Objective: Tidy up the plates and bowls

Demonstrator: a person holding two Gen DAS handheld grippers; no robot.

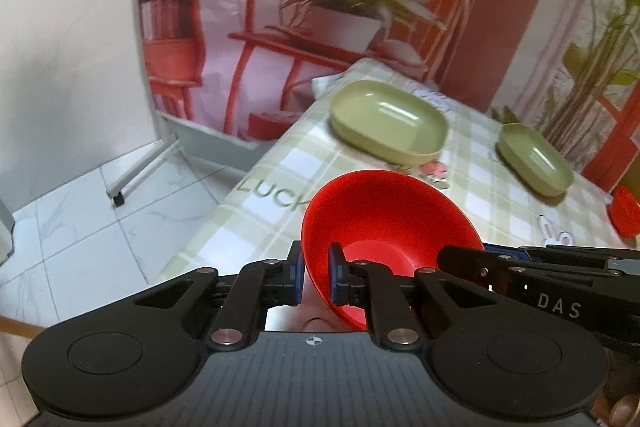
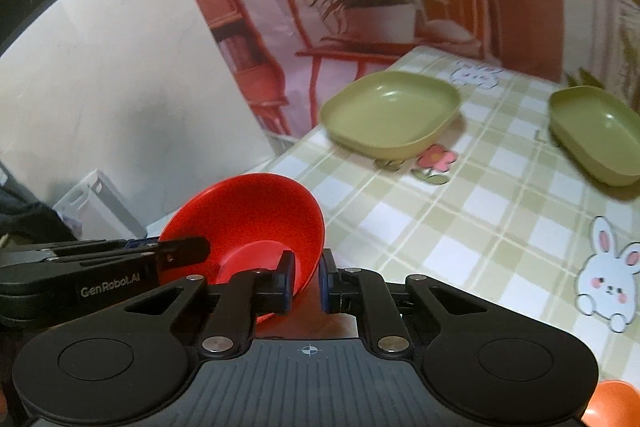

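Both grippers are on the red bowl now, one at each side of the rim! The left gripper has its blue-padded jaws pinched tight on the near left wall of the bowl, one pad inside, one outside. The right gripper does the same on the opposite side, jaws clamped across the thin wall. The bowl hangs tilted between them at the near edge of the table, mouth turned towards the far end.

It looks like a light, stiff plastic piece: smooth, matte, round, steep sides running down to a small flat base. That thin rim is the natural place to pinch, and with two grips it should not swing, though the slick wall could slide in the pads if they twist against each other.

Farther down the checked, glossy tablecloth sit two pale green dishes: a larger rounded-rectangle plate and a second one to its right, both shallow with raised rims, well apart. Another red piece peeks in at the right edge.
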